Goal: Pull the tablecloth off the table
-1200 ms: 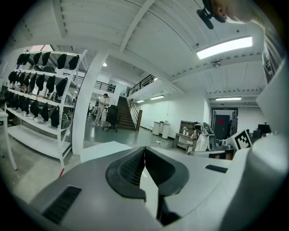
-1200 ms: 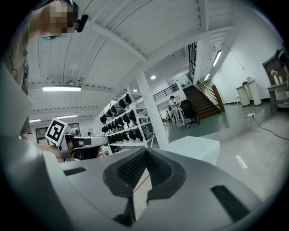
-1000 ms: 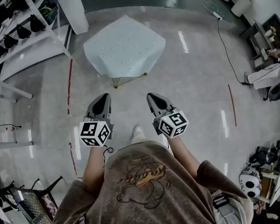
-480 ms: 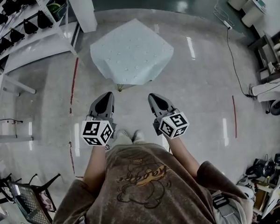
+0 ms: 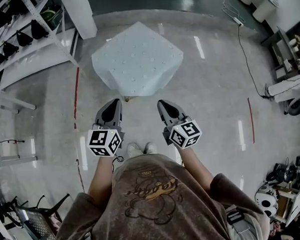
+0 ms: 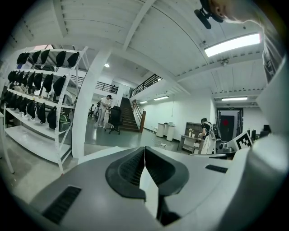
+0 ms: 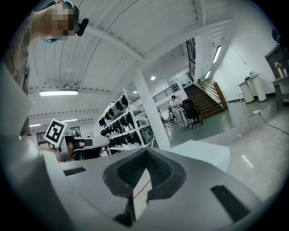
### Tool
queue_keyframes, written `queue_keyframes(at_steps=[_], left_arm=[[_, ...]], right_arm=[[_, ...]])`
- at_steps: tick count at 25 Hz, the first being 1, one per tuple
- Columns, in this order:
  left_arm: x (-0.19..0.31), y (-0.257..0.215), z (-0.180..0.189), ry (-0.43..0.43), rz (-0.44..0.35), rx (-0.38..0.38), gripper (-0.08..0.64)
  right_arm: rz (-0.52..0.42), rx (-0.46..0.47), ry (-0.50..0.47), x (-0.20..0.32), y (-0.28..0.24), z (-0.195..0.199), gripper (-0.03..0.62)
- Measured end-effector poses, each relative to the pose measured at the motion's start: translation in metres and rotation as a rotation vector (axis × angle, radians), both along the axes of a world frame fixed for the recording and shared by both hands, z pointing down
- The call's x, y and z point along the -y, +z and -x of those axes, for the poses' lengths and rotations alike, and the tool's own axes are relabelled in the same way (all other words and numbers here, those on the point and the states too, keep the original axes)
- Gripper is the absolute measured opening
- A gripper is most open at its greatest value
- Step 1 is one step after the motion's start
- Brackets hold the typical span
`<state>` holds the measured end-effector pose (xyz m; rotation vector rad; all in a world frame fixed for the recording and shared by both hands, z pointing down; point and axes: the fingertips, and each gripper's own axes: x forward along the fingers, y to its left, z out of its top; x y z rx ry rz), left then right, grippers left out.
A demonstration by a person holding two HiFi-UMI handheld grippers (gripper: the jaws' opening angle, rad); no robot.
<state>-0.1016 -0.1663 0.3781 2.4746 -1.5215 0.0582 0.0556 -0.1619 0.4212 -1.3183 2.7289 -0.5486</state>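
A small table draped in a pale dotted tablecloth (image 5: 136, 57) stands on the floor ahead of me in the head view; one table foot (image 5: 127, 98) peeks out below its near edge. My left gripper (image 5: 114, 102) and right gripper (image 5: 162, 102) are held side by side just short of that near edge, both shut with nothing between the jaws and not touching the cloth. The tablecloth (image 7: 205, 153) shows as a pale slab beyond the shut jaws in the right gripper view, and the tablecloth (image 6: 101, 152) is a low pale edge in the left gripper view.
A white pillar (image 5: 78, 15) and white shelving with dark bags (image 5: 15, 38) stand at the left. Red floor lines (image 5: 76, 95) run beside the table. A folded chair (image 5: 35, 223) is at lower left; a cable (image 5: 244, 52) and clutter (image 5: 283, 85) lie at the right.
The table has drawn nearer to both grippers in the head view as the person stepped forward; both grippers stay shut and level, side by side.
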Motion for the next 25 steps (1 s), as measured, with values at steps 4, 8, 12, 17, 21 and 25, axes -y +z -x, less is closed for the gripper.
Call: queue_keyframes(at_steps=[4, 8, 12, 17, 21, 25], left_arm=[[0.014, 0.011, 0.005, 0.008, 0.025, 0.003, 0.02], [0.027, 0.023, 0.008, 0.006, 0.045, -0.005, 0.02], [0.041, 0.036, 0.011, 0.009, 0.065, -0.014, 0.02], [0.06, 0.055, 0.015, 0.003, 0.073, -0.017, 0.02], [0.074, 0.072, 0.018, 0.001, 0.072, -0.017, 0.02], [0.078, 0.09, 0.015, 0.016, 0.082, -0.025, 0.02]], right_arm=[[0.021, 0.007, 0.005, 0.013, 0.009, 0.008, 0.006], [0.04, 0.011, 0.002, 0.023, 0.019, 0.016, 0.006], [0.059, 0.01, 0.007, 0.035, 0.03, 0.021, 0.006], [0.065, 0.004, 0.009, 0.05, 0.045, 0.025, 0.006], [0.062, 0.003, 0.017, 0.061, 0.06, 0.026, 0.006], [0.066, 0.0, 0.025, 0.067, 0.076, 0.025, 0.006]])
